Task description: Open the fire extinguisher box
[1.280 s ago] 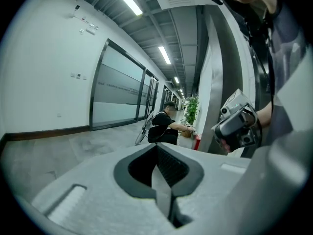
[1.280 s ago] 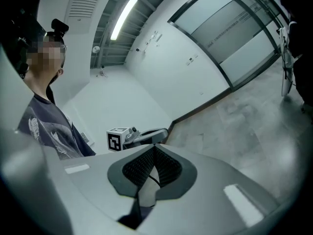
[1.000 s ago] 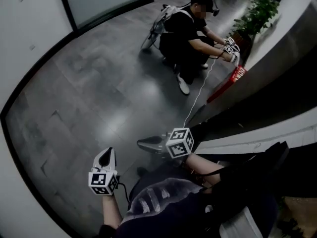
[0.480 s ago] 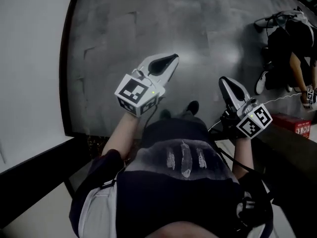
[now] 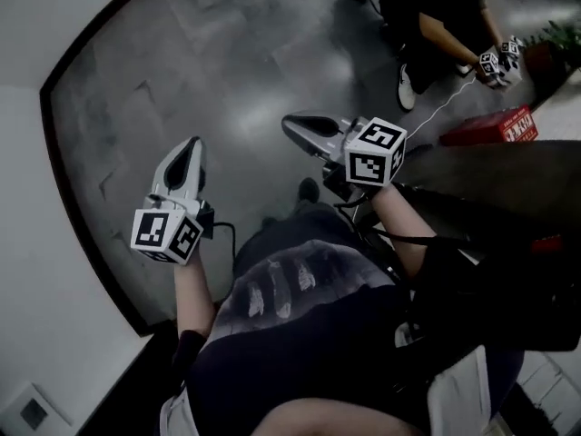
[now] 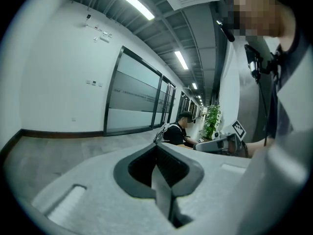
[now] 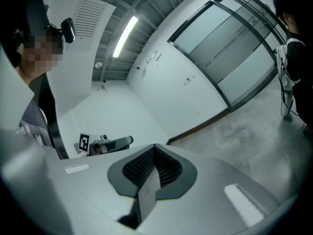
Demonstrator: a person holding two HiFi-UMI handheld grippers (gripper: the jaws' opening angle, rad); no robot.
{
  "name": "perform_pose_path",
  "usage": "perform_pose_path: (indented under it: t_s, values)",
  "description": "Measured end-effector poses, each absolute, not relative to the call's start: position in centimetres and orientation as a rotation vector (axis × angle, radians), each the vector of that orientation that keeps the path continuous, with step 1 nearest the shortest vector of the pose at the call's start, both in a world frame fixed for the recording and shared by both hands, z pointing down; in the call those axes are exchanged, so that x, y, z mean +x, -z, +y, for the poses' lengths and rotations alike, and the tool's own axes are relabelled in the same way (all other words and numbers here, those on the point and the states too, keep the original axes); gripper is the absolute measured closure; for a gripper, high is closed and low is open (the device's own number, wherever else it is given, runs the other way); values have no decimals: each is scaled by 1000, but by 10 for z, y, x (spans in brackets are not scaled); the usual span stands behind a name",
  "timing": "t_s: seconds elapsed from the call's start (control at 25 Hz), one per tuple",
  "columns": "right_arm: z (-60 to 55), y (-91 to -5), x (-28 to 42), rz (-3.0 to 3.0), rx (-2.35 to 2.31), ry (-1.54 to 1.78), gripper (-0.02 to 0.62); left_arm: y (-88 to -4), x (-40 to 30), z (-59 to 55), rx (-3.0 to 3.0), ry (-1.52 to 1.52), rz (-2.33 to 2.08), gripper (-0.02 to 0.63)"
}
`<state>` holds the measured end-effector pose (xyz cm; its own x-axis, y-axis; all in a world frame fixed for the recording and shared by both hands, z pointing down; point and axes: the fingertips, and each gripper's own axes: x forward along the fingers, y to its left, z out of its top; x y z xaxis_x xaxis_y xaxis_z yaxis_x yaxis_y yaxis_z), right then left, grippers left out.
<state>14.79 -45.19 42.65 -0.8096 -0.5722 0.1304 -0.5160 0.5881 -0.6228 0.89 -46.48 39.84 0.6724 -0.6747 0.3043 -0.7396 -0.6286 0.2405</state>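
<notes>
The red fire extinguisher box (image 5: 495,127) lies on the floor at the upper right of the head view, against a dark wall base. Both grippers hang in the air over the grey floor, well short of it. My left gripper (image 5: 191,146) points up-frame at the left, jaws shut and empty. To its right, my right gripper (image 5: 292,123) points left with its marker cube (image 5: 374,153) toward the box; it too is shut with nothing held. In the left gripper view the shut jaws (image 6: 157,147) face down the corridor. Those of the right gripper (image 7: 155,149) face a white wall.
Another person (image 5: 427,12) crouches beyond the box with a pair of grippers (image 5: 497,62) and a white cable (image 5: 440,107) trailing toward me. A potted plant (image 5: 565,42) stands at the far right. White walls edge the grey floor (image 5: 227,53) at left.
The head view has swung about, so the box and the crouching person sit at the upper right. Both grippers have risen from lap height; the right one now points left across the frame.
</notes>
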Motion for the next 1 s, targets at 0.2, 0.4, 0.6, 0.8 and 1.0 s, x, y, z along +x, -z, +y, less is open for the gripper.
perform_pose_path:
  t_s: [0.2, 0.4, 0.6, 0.8, 1.0]
  values:
    - [-442, -425, 138, 2682, -745, 1129, 594, -405, 7, -459, 2479, -313, -1146, 604]
    - [-441, -423, 133, 2676, -670, 1130, 594, -405, 21, -459, 2516, -384, -1143, 604]
    - [-441, -404, 130, 2560, -464, 1183, 594, -411, 28, -454, 2524, -369, -1126, 604]
    - [-441, -405, 128, 2575, -464, 1208, 594, -411, 25, -462, 2529, -303, -1140, 604]
    - [-446, -406, 140, 2483, -542, 1258, 594, -418, 31, -469, 2562, -336, -1072, 604]
